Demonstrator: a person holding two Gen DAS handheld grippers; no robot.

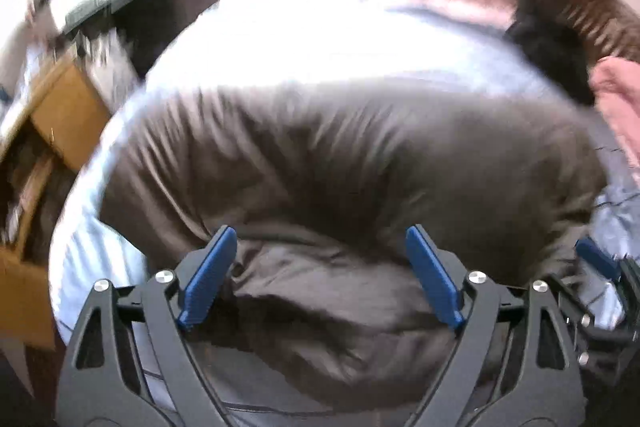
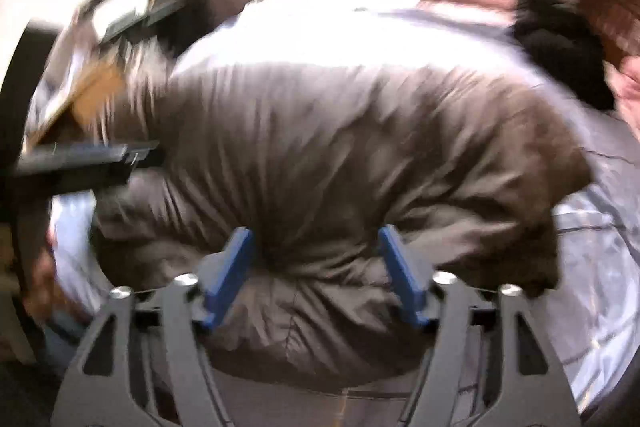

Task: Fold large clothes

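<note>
While both views are blurred, a brown garment [image 1: 340,163] lies bunched on the bed [image 1: 312,39], its long axis running left to right across both views; the left hand-held gripper [image 1: 322,275] is spread wide, released; the right hand-held gripper [image 2: 316,277] likewise gapes, gripping nothing.

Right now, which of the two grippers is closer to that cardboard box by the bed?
Left. The left gripper is open over the brown garment nearer the cardboard box; the right gripper, also open, sits on its far side.
</note>
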